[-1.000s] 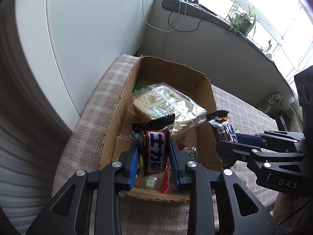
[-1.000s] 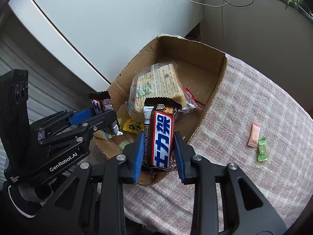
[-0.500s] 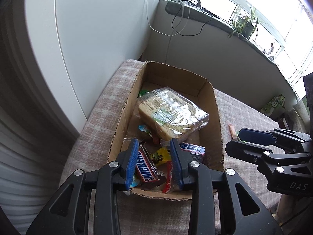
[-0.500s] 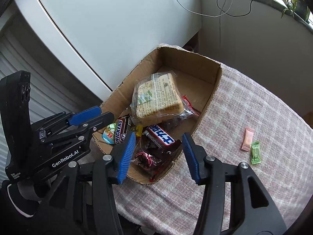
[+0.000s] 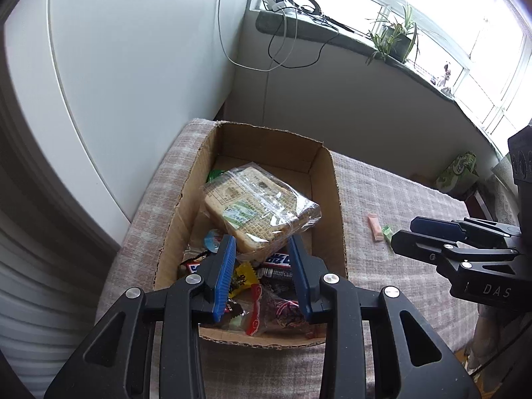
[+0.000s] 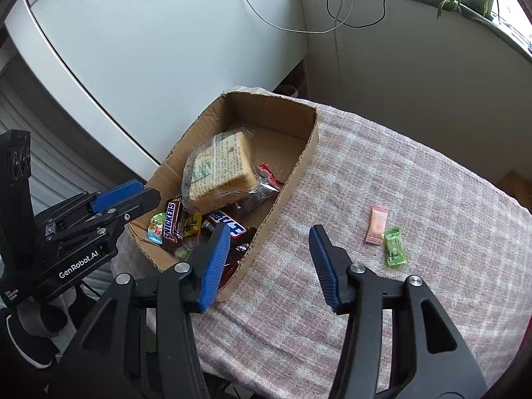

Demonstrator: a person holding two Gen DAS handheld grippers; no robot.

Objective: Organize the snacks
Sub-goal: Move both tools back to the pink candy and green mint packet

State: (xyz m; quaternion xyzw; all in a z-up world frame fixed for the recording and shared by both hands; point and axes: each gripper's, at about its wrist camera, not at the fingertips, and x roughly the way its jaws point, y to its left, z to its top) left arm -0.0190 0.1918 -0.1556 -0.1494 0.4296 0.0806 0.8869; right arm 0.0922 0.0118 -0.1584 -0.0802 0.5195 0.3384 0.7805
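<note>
pink candy [image 6: 377, 224] right of empty jaws

Both tools share one build: black skeletal arms with triangular cut-outs, round silver screws at the pivots, and ribbed blue pads on the inner fingers. The left gripper [image 5: 262, 277] carries white "GenRobot.AI" lettering on its body; the right gripper [image 6: 271, 262] shows "DAS" on its side.

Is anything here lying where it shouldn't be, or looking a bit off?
Yes: a pink sachet and a green candy lie loose on the checked cloth, outside the cardboard box that holds the other snacks. The box's cut edges look ragged. Nothing looks spilled.
</note>
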